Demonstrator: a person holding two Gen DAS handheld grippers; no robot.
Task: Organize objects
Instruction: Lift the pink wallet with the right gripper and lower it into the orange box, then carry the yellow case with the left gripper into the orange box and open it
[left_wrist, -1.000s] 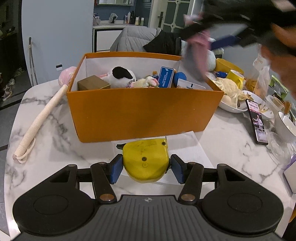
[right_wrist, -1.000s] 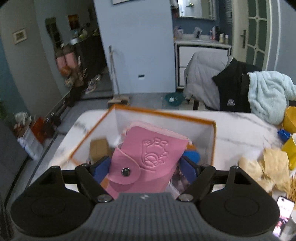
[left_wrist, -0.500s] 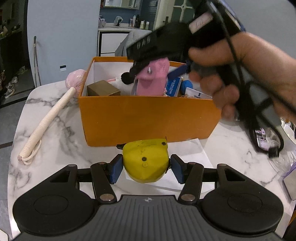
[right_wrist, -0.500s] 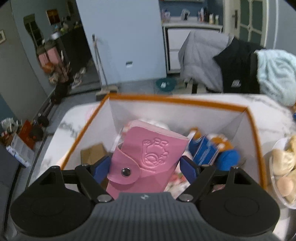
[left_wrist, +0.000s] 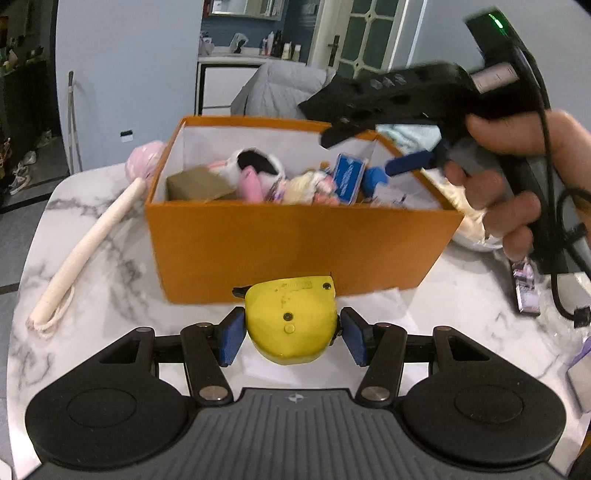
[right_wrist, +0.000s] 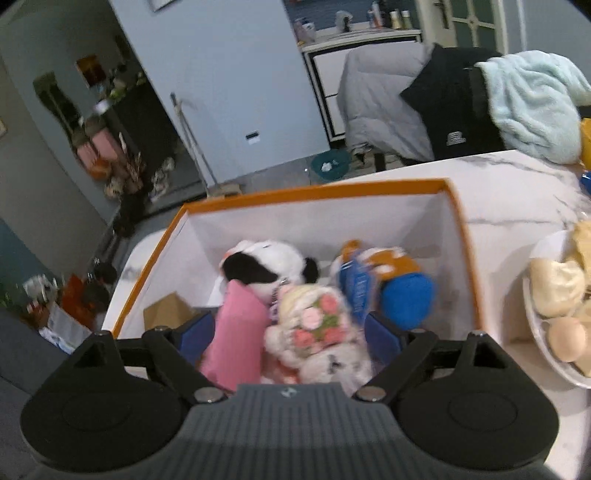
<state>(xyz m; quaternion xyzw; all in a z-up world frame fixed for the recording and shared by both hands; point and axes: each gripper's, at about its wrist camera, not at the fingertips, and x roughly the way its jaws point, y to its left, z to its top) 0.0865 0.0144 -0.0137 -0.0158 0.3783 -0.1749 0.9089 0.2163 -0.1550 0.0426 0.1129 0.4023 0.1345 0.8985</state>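
Note:
My left gripper (left_wrist: 290, 338) is shut on a yellow tape measure (left_wrist: 291, 321), held just in front of the orange box (left_wrist: 295, 251). My right gripper (right_wrist: 290, 338) is open and empty above the box (right_wrist: 310, 192); in the left wrist view it (left_wrist: 373, 147) hovers over the box's right end. The pink wallet (right_wrist: 236, 336) lies inside the box among a black-and-white plush (right_wrist: 266, 264), a flowered plush (right_wrist: 314, 325), a blue ball (right_wrist: 406, 299) and a brown carton (right_wrist: 166, 314). The wallet also shows in the left wrist view (left_wrist: 249, 182).
A white rope-handled stick with a pink head (left_wrist: 85, 247) lies left of the box on the marble table (left_wrist: 92, 295). A phone (left_wrist: 524, 284), a cable and a white bowl of food (right_wrist: 557, 295) sit to the right. A paper sheet (left_wrist: 376, 306) lies under the tape measure.
My right gripper opened and let the pink wallet drop into the box, then drew back to the right. My left gripper kept hold of the tape measure and moved slightly nearer the box.

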